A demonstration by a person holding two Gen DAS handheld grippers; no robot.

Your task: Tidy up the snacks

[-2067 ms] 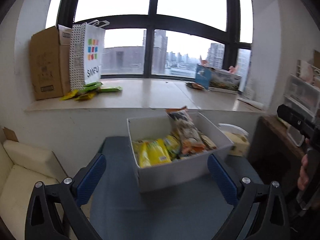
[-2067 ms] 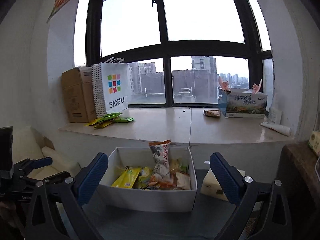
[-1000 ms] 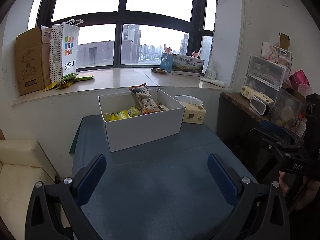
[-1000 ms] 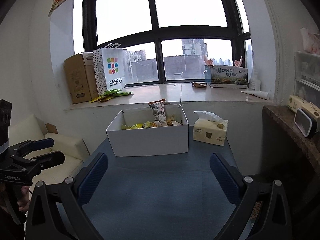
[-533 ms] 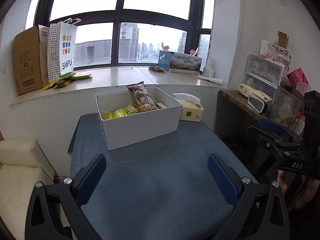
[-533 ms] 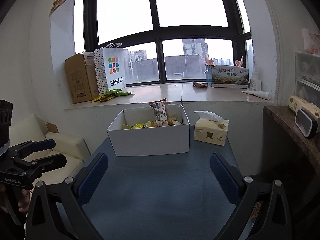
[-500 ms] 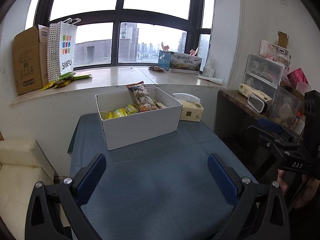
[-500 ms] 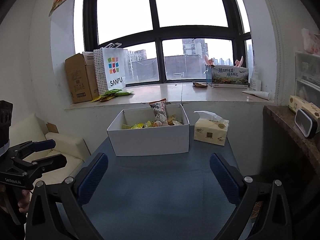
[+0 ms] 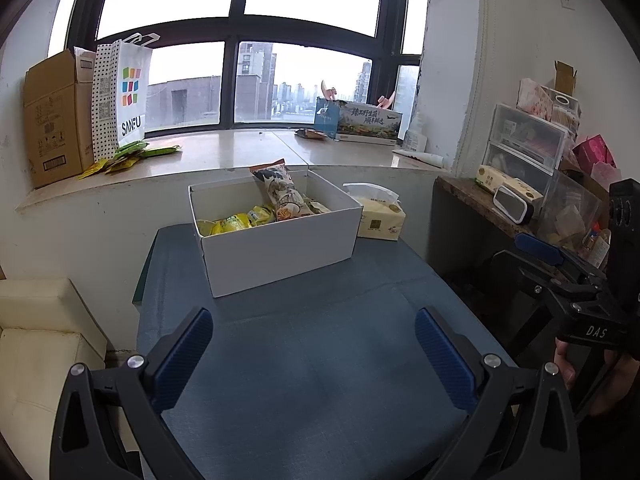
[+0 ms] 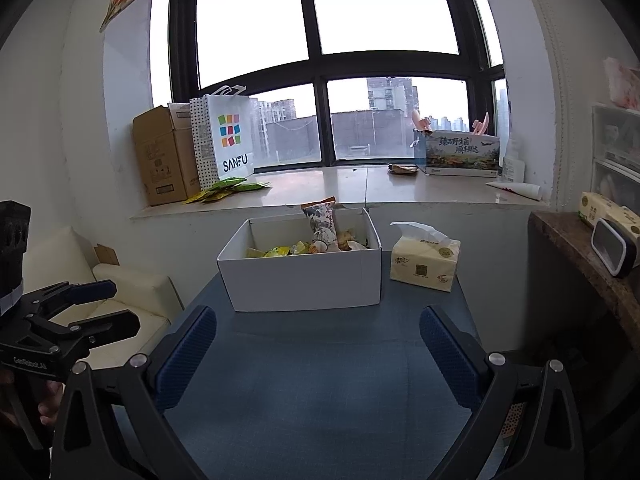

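A white cardboard box (image 9: 280,248) (image 10: 304,280) stands at the far end of a blue table (image 9: 312,352). It holds several snack packets: yellow ones (image 9: 232,225) on the left and a tall patterned bag (image 9: 278,196) (image 10: 322,222) upright near the middle. My left gripper (image 9: 312,356) is open and empty, low over the near part of the table. My right gripper (image 10: 318,350) is open and empty too, well short of the box. Each gripper shows at the side of the other's view.
A tissue pack (image 9: 378,222) (image 10: 424,266) lies right of the box. The windowsill holds a cardboard carton (image 10: 160,160), a SANFU paper bag (image 10: 228,144), green and yellow packets (image 10: 224,190) and a printed box (image 10: 460,154). A shelf with drawers (image 9: 520,148) stands right, a cream sofa (image 9: 36,340) left.
Both grippers have drawn back from the box, which was close 2.1 s ago. Over the last half second almost nothing has moved. Both stay open.
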